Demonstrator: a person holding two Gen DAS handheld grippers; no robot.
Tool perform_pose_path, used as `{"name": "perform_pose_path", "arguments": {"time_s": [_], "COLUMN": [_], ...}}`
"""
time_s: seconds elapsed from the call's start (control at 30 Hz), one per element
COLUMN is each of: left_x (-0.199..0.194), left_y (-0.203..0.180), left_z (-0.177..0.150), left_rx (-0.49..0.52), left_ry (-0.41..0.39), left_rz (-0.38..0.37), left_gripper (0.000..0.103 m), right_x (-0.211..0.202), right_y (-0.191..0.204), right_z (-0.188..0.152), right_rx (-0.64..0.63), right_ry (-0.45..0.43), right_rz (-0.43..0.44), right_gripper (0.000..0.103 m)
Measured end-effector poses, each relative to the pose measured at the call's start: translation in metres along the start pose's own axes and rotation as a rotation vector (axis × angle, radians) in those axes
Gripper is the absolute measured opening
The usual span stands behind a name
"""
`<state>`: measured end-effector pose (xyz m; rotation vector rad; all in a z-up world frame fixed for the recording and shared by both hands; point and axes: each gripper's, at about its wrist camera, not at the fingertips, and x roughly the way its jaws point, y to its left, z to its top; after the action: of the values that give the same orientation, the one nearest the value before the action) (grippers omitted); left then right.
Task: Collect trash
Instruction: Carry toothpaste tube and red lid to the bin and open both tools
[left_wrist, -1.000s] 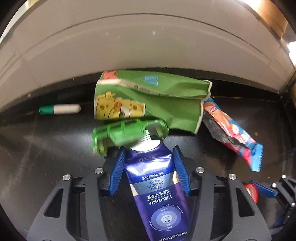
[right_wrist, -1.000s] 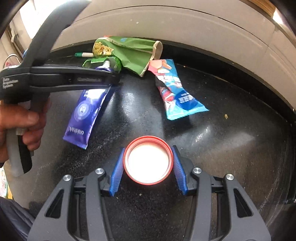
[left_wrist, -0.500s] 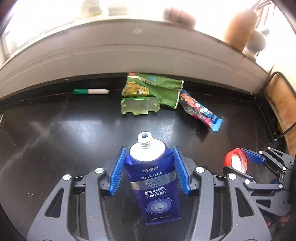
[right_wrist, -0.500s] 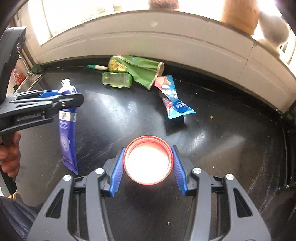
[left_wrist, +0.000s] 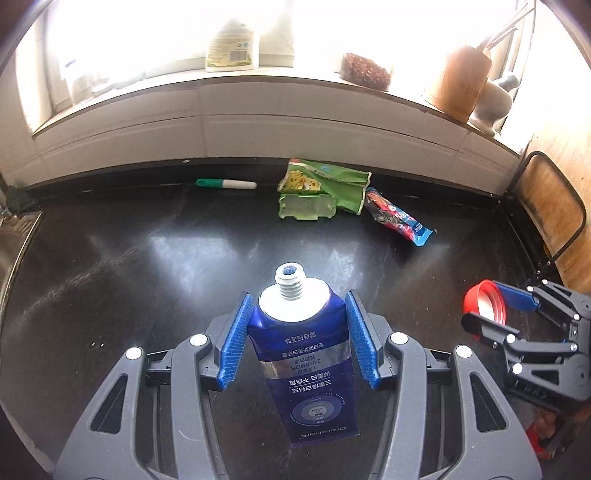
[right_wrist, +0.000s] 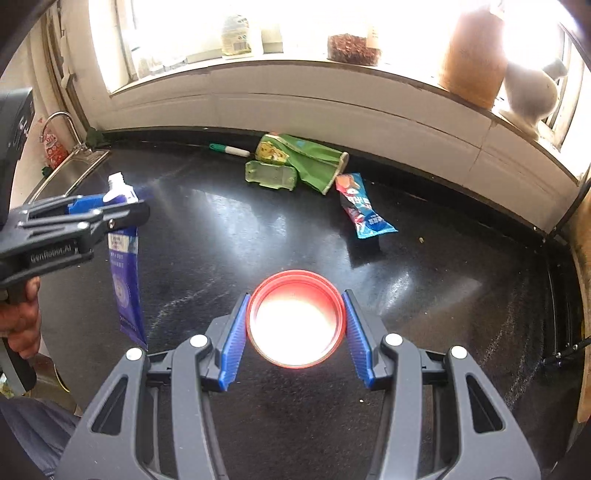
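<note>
Black glossy bench (left_wrist: 155, 266) under a bright window sill, sink at its left end. Left gripper (left_wrist: 295, 332) clamped on a dark blue toothpaste tube (left_wrist: 306, 362) with a white threaded neck, cap missing; tube held off the bench between the blue pads, neck pointing forward, crimped tail hanging back toward the handle. Right gripper (right_wrist: 295, 328) closed around a round red plastic lid (right_wrist: 295, 325) with a pale inside, rim touching both pads, open face toward the camera. Both pieces carried above the front half of the bench, side by side (right gripper seen at the right edge of the left wrist view).

Left behind along the back edge: a crumpled green snack bag (left_wrist: 325, 181) with a yellow cartoon print, a flattened translucent green plastic tray (left_wrist: 306, 207) just in front of it and touching it, a red-and-blue candy wrapper (left_wrist: 399, 220) just to the right of the bag, and a green-capped white marker (left_wrist: 226, 183) lying against the back wall, well apart to the left.

Step in hand, judging by the loaded grippers: carrying two picked pieces away to wherever trash goes. No bin visible in either view. Next move likely calls for bringing both over a container and releasing, then returning to the back edge for the bag, tray and wrapper. Limp tube liable to swing; thin lid held only by its rim, so easy to tip out.
</note>
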<state>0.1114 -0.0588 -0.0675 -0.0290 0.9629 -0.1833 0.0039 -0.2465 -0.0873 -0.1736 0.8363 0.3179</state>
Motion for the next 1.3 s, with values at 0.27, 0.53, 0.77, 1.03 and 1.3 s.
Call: {"name": "perform_pose_path", "arguments": {"time_s": [0.27, 0.53, 0.77, 1.03, 1.3], "left_x": [-0.047, -0.124, -0.199, -0.256, -0.252], "left_y": [0.037, 0.124, 0.205, 0.27, 0.326], "left_z": [-0.024, -0.081, -0.177, -0.304, -0.376], "left_rx": [-0.037, -0.217, -0.487, -0.81, -0.929], "left_ry": [-0.055, -0.103, -0.097, -0.039, -0.064], "left_rz": [0.078, 0.286, 0.521, 0.702, 0.739], "left_gripper": [0.051, 0.051, 0.051, 0.051, 0.051], "right_x": [-0.01, 0.002, 0.004, 0.009, 0.05], "right_y": [0.061, 0.194, 0.358, 0.522, 0.626], "right_z": [0.025, 0.05, 0.035, -0.019, -0.062], "right_rx": [-0.117, -0.364, -0.662, -0.935, -1.038], "right_ry": [-0.03, -0.015, 0.06, 0.226, 0.396], "right_rz": [0.095, 0.326, 0.598, 0.82, 0.826], "right_gripper": [0.049, 0.049, 0.049, 0.049, 0.049]}}
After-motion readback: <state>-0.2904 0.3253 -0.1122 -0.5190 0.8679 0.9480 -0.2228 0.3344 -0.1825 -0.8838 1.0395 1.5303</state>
